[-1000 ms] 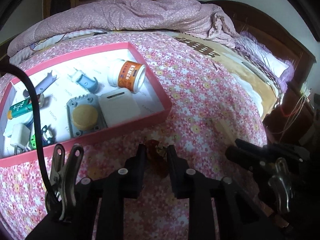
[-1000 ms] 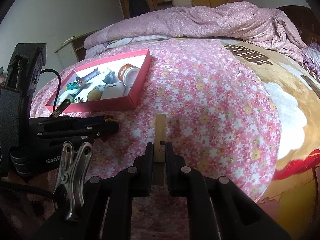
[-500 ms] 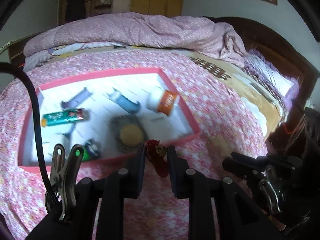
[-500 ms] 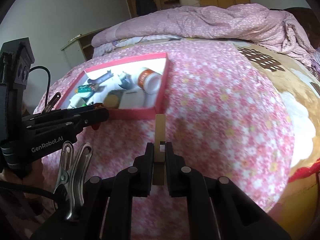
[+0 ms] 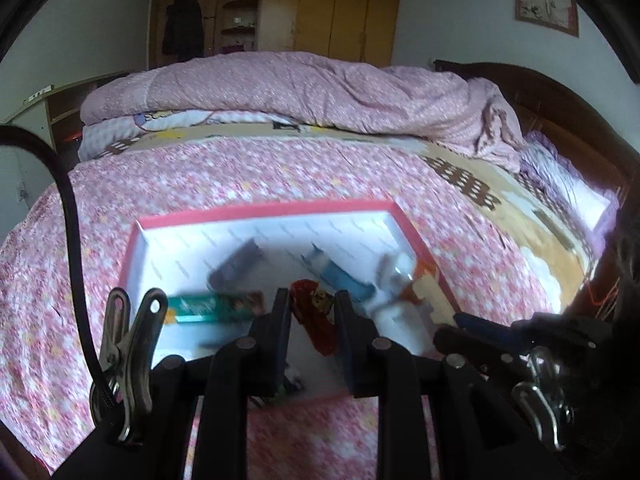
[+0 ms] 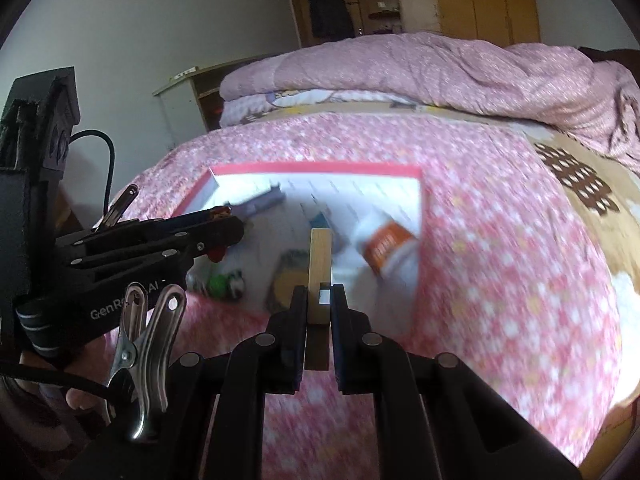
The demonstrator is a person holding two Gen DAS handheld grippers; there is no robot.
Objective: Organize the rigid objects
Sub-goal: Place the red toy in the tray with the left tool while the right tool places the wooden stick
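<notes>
Left tongs (image 5: 310,312) clamping small red trinket (image 5: 316,320), hovering over near part of pink-rimmed tray (image 5: 264,211) lying on bed; drop point sitting directly beneath, judging by view.

Right tongs (image 6: 319,312) clamping wooden clothespin (image 6: 319,268), long axis pointing straight ahead toward tray's far rim, also hovering over tray's near edge. Left tongs appearing further in over tray.

Readable writing: "GenRo…" on left tongs body. Orange jar (image 6: 386,246) label blurred, unreadable.
</notes>
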